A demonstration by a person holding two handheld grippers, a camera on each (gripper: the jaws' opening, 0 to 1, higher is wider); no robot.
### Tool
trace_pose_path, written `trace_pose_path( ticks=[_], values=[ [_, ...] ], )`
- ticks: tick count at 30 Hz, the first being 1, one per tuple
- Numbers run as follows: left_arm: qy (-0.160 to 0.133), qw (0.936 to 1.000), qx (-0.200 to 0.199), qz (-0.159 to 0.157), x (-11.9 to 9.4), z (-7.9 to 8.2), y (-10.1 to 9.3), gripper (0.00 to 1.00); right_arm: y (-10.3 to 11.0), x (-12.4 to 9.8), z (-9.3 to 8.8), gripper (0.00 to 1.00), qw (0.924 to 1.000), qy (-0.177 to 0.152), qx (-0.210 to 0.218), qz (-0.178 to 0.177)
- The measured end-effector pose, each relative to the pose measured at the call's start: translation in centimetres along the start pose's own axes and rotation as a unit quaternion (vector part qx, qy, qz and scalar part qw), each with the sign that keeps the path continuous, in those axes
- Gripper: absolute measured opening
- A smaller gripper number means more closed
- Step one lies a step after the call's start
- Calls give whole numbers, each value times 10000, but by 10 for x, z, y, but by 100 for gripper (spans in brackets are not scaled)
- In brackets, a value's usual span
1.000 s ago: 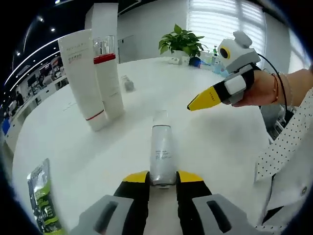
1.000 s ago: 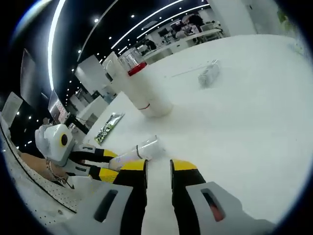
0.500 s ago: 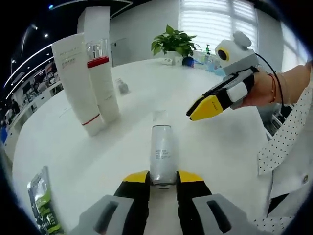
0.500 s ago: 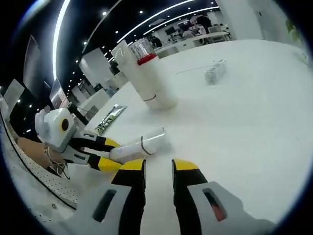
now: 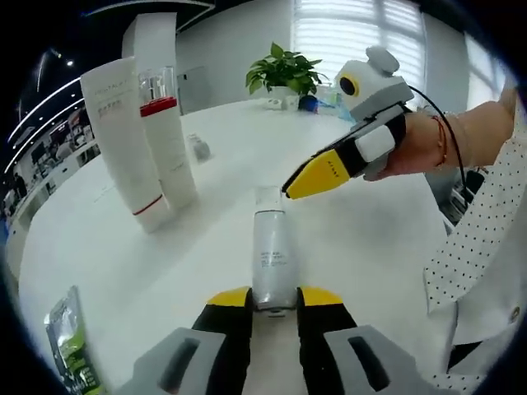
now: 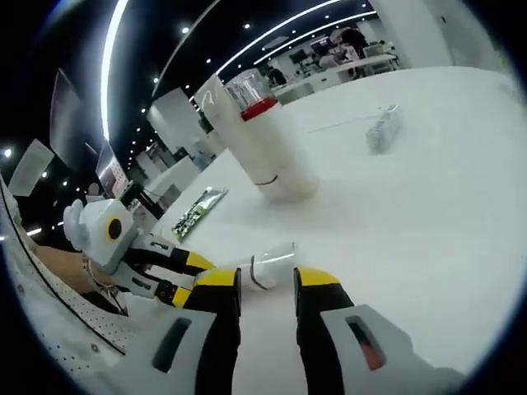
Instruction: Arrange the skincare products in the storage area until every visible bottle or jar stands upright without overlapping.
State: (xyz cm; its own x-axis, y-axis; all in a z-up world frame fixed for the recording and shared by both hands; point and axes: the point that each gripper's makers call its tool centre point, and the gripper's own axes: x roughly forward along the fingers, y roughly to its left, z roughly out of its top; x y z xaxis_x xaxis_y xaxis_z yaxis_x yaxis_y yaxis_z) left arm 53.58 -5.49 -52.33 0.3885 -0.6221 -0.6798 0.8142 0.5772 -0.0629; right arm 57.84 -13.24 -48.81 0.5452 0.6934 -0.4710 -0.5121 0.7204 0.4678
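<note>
**Still one bottle down, two tubes standing**

Around the work: a big white round table (image 5: 370,239) carries everything. On it, going by size: 2 tall white tubes standing upright and touching each other, the plain white tube (image 5: 122,136) and beside it the red-banded tube (image 5: 169,140) w/ a clear cap. Behind them a white box (image 5: 152,37) stands upright. A potted plant (image 5: 284,70) sits at the far edge w/ some small items next to it, too small to tell. 1 green sachet (image 5: 70,346) lies flat near the table's near edge, well apart from the tubes. 1 small grey item (image 5: 198,148) lies past the tubes; can't tell what it is.

The task's thing: 1 white spray bottle (image 5: 272,255) lies on its side mid-table, base toward the left gripper (image 5: 272,300), whose jaws are clenched on that base. The right gripper (image 5: 317,174) comes in from the right, yellow tips just beside the bottle's cap end; from the right gripper view its jaws stand parted, w/ the bottle (image 6: 268,267) lying crosswise just past them, nothing grasped. A person's hand (image 5: 461,140) holds it, dotted sleeve (image 5: 478,247) below.

Nothing blocks the bottle; tubes stand well to one side.
</note>
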Motion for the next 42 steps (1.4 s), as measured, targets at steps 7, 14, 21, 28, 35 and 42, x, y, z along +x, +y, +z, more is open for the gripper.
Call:
trace_pose_path(
  ticks=[7, 14, 21, 28, 35, 42],
  values=[
    [-76, 9999, -70, 84, 1, -1, 0, 20, -7, 0, 9, 29, 9997, -104, -184, -148],
    [-238, 9996, -140, 59, 1, -1, 0, 20, -3, 10, 8, 33, 9983, 206, -539, 59],
    [-377, 9992, -129, 29, -3, -2, -3, 20, -3, 22, -5, 35, 9958, 648, -587, 273],
    [-375, 9993, -37, -13, -5, -3, -5, 19, -2, 25, -9, 36, 9949, 795, -481, 391],
    [-337, 9994, 60, -42, -10, -7, -5, 19, 2, 23, -11, 36, 9953, 840, -264, 408],
    [-344, 9994, 50, -27, -10, -7, -5, 19, 7, 19, 8, 25, 9983, 443, -78, 360]
  ],
)
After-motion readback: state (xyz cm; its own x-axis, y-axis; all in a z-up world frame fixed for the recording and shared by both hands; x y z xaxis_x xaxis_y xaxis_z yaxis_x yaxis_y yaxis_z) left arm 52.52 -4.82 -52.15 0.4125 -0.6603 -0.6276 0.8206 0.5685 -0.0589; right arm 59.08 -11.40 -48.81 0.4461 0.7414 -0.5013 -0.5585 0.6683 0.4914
